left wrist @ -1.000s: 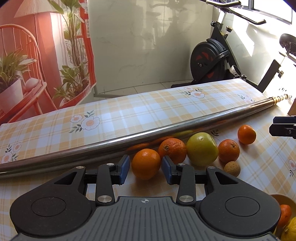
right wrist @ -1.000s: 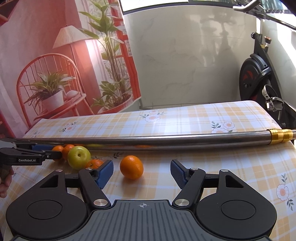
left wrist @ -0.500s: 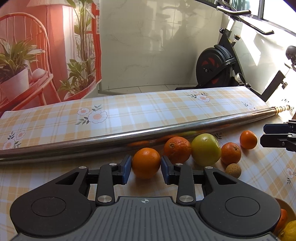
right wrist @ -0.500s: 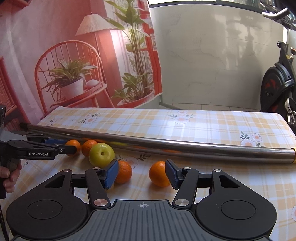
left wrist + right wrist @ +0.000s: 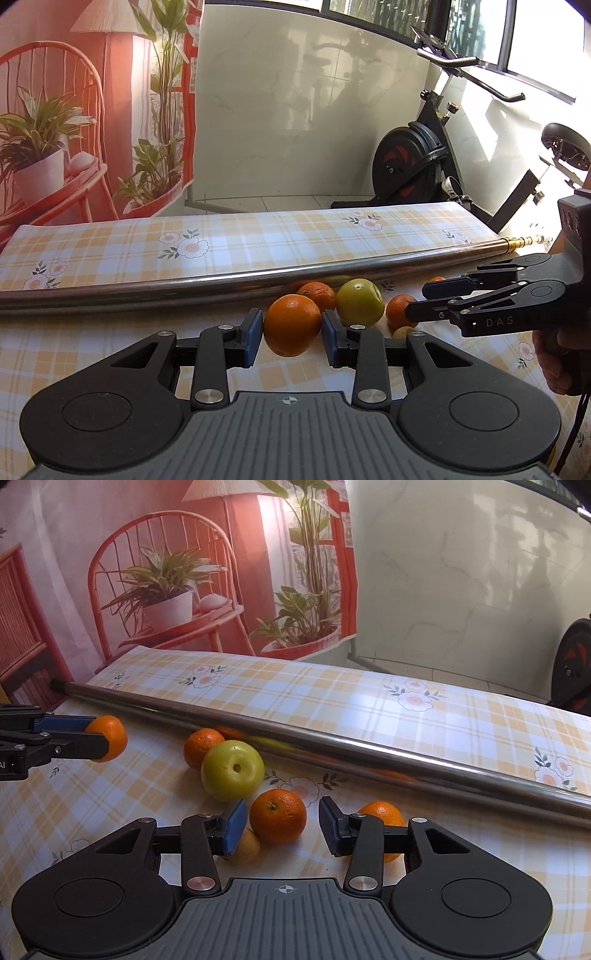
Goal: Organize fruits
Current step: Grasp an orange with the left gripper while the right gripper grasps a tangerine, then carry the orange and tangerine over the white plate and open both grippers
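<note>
The left tool (image 5: 291, 334) has clamped an orange (image 5: 291, 324) and lifted it off the counter (image 5: 258, 236) since a second ago. The right tool (image 5: 282, 825), open, has swung in around a second orange (image 5: 277, 816) beside the apple (image 5: 232, 770), ready to close.

"DAS" read in pale capitals on side of right gripper (image 5: 413, 303), seen from left wrist. Letters "AI" read at picture edge on body of left gripper (image 5: 107, 738), remainder cut off.
</note>
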`<state>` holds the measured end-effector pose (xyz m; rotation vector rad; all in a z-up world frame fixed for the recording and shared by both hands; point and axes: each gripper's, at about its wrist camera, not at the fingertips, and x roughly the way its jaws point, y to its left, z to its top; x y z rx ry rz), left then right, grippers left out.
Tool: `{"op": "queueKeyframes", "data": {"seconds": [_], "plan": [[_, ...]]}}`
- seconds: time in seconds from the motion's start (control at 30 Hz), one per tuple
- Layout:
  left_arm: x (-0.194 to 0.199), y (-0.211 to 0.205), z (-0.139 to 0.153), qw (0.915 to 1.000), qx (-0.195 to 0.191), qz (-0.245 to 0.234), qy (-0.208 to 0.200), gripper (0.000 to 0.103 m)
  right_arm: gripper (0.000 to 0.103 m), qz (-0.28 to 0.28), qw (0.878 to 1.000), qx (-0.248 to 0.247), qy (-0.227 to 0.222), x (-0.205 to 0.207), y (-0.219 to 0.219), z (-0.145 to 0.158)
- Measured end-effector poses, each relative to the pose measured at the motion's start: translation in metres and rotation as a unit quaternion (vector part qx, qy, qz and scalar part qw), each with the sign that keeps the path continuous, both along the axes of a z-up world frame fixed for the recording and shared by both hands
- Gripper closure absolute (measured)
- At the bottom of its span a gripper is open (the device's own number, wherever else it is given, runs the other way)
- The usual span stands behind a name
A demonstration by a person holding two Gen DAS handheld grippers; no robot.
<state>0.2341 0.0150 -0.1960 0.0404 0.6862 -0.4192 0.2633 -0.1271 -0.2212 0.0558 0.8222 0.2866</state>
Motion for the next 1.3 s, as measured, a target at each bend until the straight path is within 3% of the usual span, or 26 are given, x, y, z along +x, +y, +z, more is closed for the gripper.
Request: {"op": "queueKeyframes", "data": {"seconds": [0.27, 0.47, 0.77, 1.07, 1.3], "plan": [[-0.017, -0.005, 0.004, 0.9999, -0.013, -0.008, 0.001, 0.067, 0.069, -0.009, 0.999, 0.013, 0.028, 0.008, 0.003, -0.011], [-0.026, -0.002, 0.007, 0.9996, -0.027, -0.008, 0.005, 0.067, 0.07, -0.027, 0.999, 0.032, 0.018, -0.003, -0.003, -0.007], [-0.055, -0.002, 0.016, 0.9994, -0.032, -0.008, -0.01, 0.066, 0.07, -0.049, 0.996, 0.077, -0.025, -0.047, -0.012, 0.026], [-0.088, -0.003, 0.025, 0.9995, -0.02, -0.014, -0.02, 0.066, 0.07, -0.073, 0.992, 0.089, -0.048, -0.098, -0.017, 0.046], [-0.113, -0.005, 0.021, 0.9997, -0.021, -0.012, 0.0, 0.066, 0.07, -0.071, 0.992, 0.091, -0.049, -0.128, -0.01, 0.053]]}}
